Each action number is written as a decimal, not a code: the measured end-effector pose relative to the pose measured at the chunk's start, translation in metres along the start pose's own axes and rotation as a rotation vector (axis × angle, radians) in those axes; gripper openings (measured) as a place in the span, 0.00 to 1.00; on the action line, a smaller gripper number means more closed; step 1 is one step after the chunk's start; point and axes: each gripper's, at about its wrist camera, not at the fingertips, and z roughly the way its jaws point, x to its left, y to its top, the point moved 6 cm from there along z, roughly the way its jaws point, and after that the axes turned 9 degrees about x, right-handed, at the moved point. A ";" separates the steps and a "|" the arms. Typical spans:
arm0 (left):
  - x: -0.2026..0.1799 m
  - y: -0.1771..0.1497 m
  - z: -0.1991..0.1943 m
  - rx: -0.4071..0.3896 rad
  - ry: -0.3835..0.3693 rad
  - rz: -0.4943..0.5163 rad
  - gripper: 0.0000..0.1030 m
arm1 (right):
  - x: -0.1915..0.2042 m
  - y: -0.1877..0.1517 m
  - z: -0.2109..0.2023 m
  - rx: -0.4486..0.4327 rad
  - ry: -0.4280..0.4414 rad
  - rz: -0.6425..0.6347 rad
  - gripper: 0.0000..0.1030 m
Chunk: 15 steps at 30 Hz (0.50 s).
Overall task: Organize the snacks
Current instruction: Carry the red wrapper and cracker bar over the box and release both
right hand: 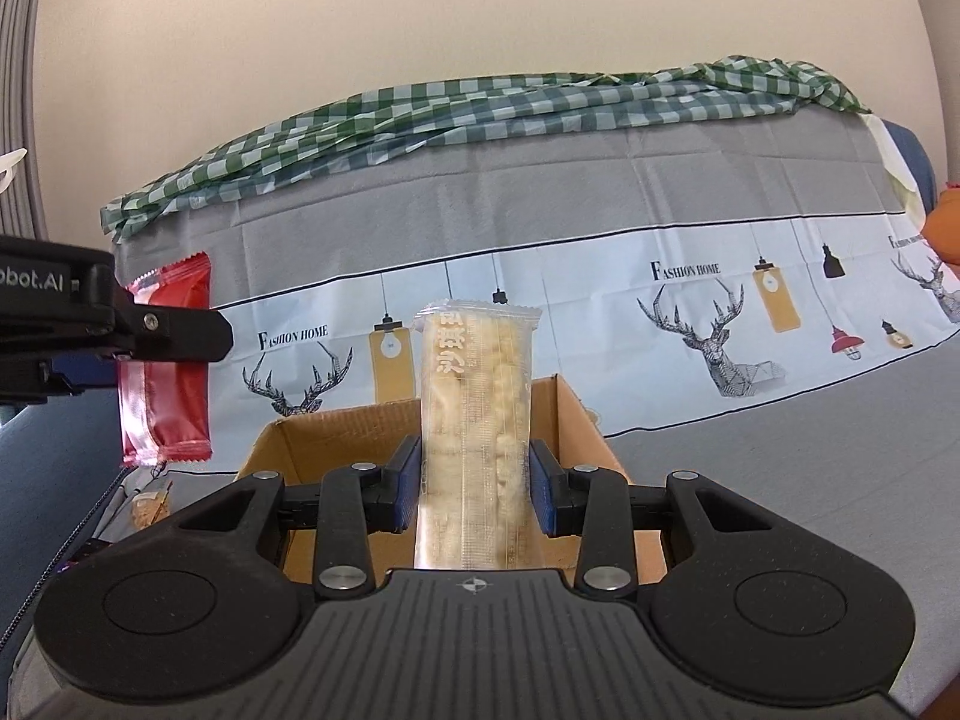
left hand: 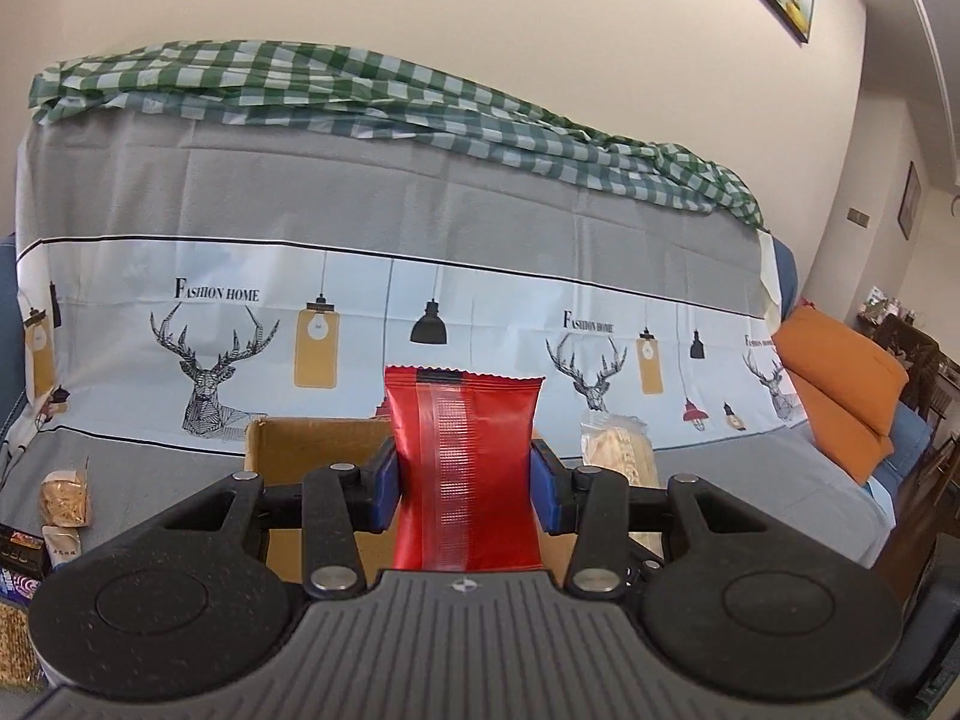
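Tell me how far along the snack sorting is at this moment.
Done: nothing can be confirmed, since the open brown cardboard box hides its floor. In hand: the left tool grips a shiny red foil packet and the right tool a clear wrapper of pale puffed-rice bars, both above the box. Left: several small snack packs lie on the grey cloth.

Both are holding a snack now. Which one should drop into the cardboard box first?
Probably the right hand-held gripper: its clear snack pack sits directly in front of the open cardboard box. The left hand-held gripper, holding the red packet, appears off to the box's left.
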 end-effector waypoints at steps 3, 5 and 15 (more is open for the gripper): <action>0.000 -0.001 -0.002 0.016 -0.031 0.029 0.57 | 0.000 -0.002 0.000 0.010 0.000 -0.009 0.38; 0.000 -0.001 -0.010 -0.007 -0.058 0.050 0.88 | 0.003 -0.005 0.003 0.031 -0.007 -0.021 0.49; 0.119 -0.008 -0.093 -0.123 0.033 0.090 0.98 | 0.023 -0.016 -0.002 0.016 -0.039 -0.104 0.86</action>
